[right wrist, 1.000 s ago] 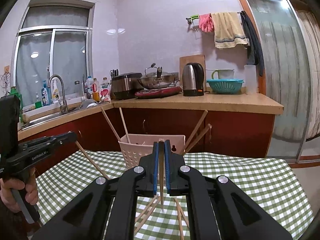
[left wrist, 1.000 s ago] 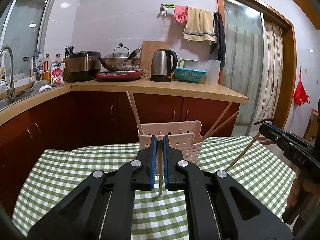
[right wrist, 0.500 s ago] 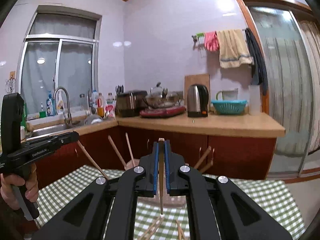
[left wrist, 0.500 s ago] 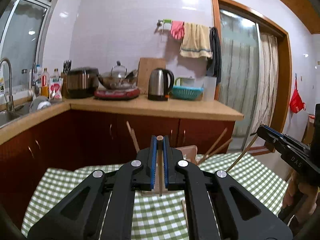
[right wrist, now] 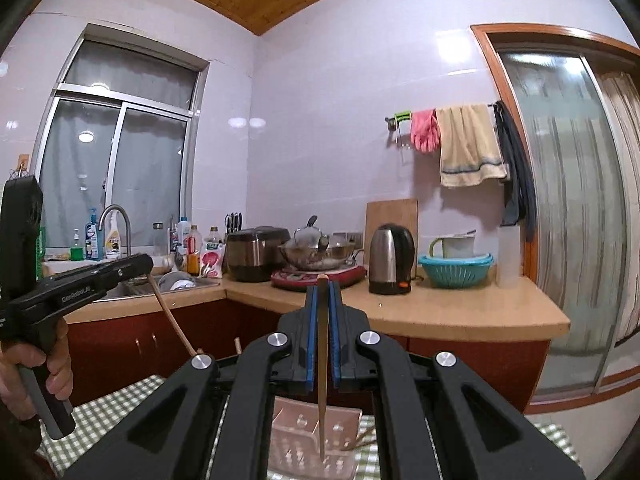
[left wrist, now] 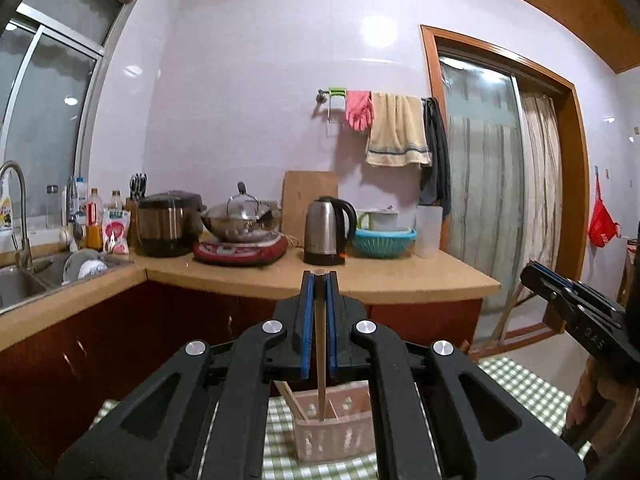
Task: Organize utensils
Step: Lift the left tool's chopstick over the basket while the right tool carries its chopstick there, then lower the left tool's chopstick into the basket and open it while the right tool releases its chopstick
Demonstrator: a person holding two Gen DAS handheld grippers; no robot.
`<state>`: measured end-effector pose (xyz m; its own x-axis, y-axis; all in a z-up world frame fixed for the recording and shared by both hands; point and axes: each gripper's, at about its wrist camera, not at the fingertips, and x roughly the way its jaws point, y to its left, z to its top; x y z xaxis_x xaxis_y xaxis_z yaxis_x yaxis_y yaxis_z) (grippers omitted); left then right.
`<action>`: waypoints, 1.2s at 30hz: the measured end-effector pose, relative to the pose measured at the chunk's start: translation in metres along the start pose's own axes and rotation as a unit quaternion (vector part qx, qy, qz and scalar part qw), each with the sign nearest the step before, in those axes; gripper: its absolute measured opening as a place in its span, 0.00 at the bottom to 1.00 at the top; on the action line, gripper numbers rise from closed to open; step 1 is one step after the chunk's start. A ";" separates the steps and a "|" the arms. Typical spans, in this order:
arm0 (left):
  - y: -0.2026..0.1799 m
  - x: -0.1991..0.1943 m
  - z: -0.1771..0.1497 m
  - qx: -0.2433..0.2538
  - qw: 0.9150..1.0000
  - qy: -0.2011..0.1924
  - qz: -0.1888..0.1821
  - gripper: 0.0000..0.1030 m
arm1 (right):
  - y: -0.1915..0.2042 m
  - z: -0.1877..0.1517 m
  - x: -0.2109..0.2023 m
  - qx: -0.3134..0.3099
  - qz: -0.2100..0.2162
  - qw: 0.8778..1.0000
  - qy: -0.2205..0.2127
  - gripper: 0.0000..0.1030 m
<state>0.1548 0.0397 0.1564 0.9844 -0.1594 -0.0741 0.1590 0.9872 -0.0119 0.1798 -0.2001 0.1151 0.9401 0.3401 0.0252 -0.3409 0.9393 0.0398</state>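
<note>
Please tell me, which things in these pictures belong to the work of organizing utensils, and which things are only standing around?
Part of the job:
- left tongs, shut on a chopstick
- right tongs, shut on a second chopstick
- pink utensil basket on the checked tablecloth

Only standing around:
- kettle
- rice cooker
- wok
- teal colander
- towel

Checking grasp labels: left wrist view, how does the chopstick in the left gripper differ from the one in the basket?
The held chopstick is clamped between the fingers of the left gripper; the basket chopstick lies free. The held chopstick stands upright in view; the basket chopstick leans left inside the pink basket. Both: thin wooden sticks.
</note>
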 end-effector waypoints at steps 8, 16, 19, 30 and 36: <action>-0.001 0.043 -0.002 0.003 1.000 0.006 0.007 0.06 | -0.003 -0.007 0.035 -0.002 -0.001 1.000 0.005 0.06; 0.004 0.071 -0.034 0.000 0.999 0.040 0.009 0.06 | -0.009 -0.015 0.059 0.000 -0.001 1.000 0.012 0.06; 0.009 0.078 -0.042 -0.003 0.999 0.050 0.009 0.06 | -0.011 -0.017 0.065 -0.002 -0.004 1.000 0.009 0.06; 0.013 0.097 -0.079 -0.007 0.995 0.101 0.000 0.11 | -0.016 -0.058 0.093 0.019 -0.004 0.998 0.065 0.07; 0.014 0.089 -0.086 -0.013 0.994 0.106 0.006 0.44 | -0.020 -0.064 0.082 0.027 -0.009 0.997 0.078 0.28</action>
<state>0.2377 0.0392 0.0635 0.9477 -0.1462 -0.2836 0.1419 0.9892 -0.0357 0.2643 -0.1877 0.0521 0.9346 0.3306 -0.1316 -0.3204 0.9427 0.0930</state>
